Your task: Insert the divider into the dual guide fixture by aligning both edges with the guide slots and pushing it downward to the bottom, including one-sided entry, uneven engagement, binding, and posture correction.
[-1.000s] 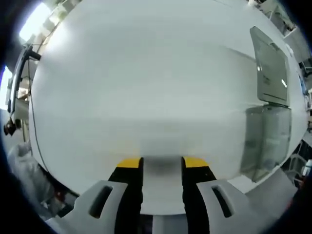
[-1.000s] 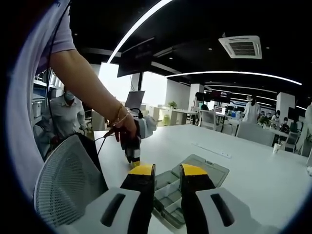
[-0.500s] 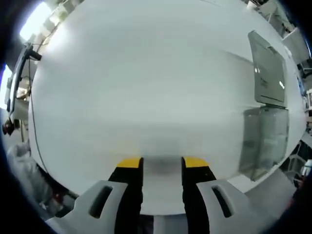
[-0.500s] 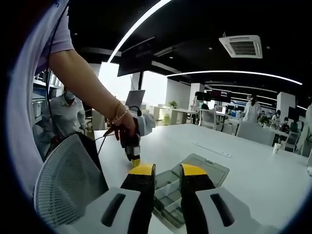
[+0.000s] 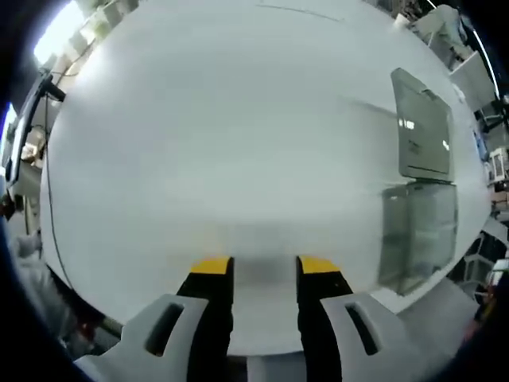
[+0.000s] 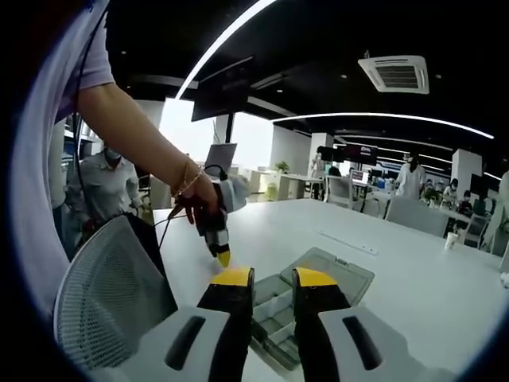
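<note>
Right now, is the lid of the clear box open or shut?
Open. The lid is flipped back flat on the table beside the box, and the right claw's view looks down into the compartments.

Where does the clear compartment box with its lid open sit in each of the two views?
Left gripper view: the box lies at the right edge, with its open lid above it in the picture, well to the right of the left gripper.
Right gripper view: the box sits low at centre, partly behind the right gripper, with its lid to the right.
Shared landmark: the white table under the box.
</note>
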